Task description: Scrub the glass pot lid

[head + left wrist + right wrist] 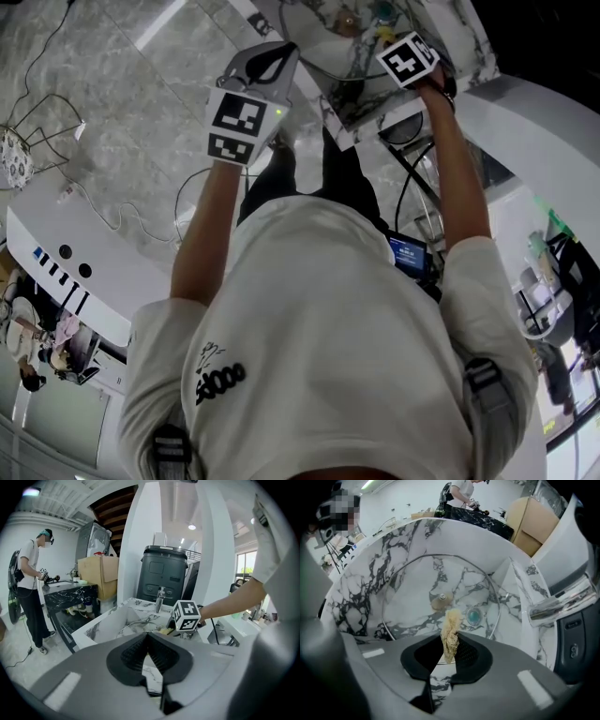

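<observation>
Marble sink [356, 597] cradles the lid [440, 599] flat for scrubbing, right tongs [450, 652] pinching a scrubber [451, 632] over it, left tongs [147, 654] closed and empty.

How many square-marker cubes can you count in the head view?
2. One marker cube sits on the left gripper, upper left; the other on the right gripper, upper right, which grips a fibrous scrubber over the marble sink. None appears hidden.
</observation>
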Action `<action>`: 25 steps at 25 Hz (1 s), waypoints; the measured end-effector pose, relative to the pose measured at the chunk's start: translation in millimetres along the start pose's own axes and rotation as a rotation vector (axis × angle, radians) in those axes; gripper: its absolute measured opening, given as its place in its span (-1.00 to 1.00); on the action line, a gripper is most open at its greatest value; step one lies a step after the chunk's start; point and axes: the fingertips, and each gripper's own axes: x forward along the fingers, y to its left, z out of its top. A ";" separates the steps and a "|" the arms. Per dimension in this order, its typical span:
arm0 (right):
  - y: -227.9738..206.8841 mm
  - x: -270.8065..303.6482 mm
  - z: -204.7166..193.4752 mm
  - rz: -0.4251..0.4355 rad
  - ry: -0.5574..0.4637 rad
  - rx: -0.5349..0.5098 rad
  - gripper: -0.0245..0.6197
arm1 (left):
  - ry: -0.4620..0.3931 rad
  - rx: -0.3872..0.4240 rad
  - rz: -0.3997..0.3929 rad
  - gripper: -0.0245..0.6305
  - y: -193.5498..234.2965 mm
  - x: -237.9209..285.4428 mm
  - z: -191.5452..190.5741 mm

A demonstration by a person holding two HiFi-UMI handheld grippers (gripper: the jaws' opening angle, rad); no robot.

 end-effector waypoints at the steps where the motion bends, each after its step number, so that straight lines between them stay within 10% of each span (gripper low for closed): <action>1: 6.8 0.7 0.9 0.011 0.010 -0.022 -0.78 | -0.001 0.000 0.003 -0.89 1.1 -3.2 -0.6; 25: 129.6 -8.4 110.6 0.377 -0.135 -0.097 -0.78 | -0.009 -0.026 0.085 -0.89 40.3 -69.2 -33.0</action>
